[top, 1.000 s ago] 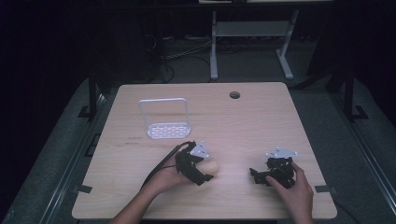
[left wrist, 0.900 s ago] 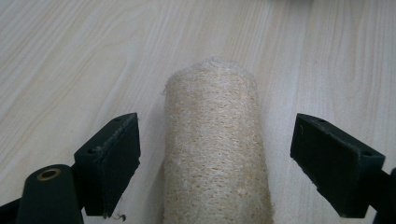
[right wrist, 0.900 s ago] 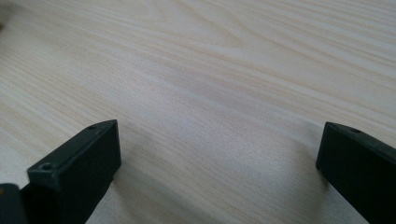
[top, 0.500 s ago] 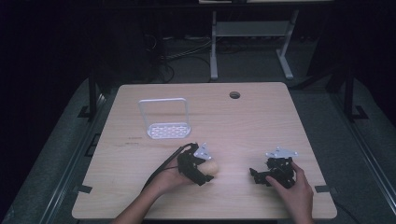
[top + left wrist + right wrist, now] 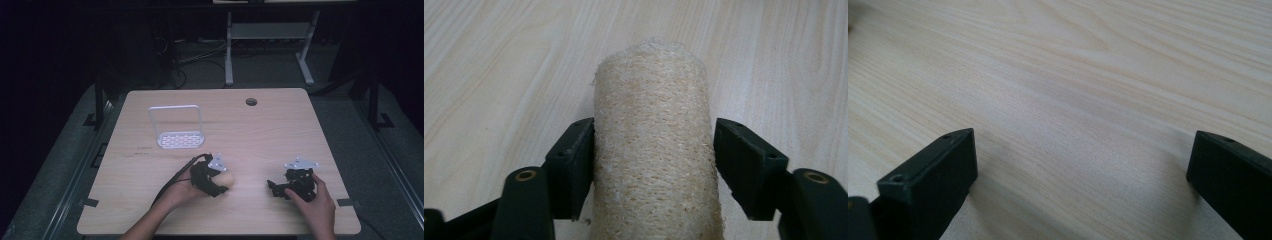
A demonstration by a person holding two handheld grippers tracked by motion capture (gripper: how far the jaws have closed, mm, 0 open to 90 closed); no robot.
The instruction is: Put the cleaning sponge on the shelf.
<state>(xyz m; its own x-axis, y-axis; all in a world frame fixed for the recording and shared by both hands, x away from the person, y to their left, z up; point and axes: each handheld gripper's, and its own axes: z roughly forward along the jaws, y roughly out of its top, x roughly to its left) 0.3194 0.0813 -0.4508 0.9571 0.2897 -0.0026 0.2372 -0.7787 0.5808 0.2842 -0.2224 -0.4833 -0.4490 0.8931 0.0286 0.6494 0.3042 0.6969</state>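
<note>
A pale, fibrous loofah roll lies on the wooden table near its front left. My left gripper has just been closing its jaws on it. Both black pads now rest against the roll's sides. From above, the roll pokes out to the right of the left gripper, which a hand holds low over the table. My right gripper rests on the table at the front right and points left. Its jaws are wide open over bare wood.
A white wire rack with a perforated base stands upright behind the left hand. A round cable hole sits near the far edge. Dark floor and a metal stand lie beyond the table.
The left gripper's jaws look slightly narrower around the loofah roll. Both hands stay where they were.
</note>
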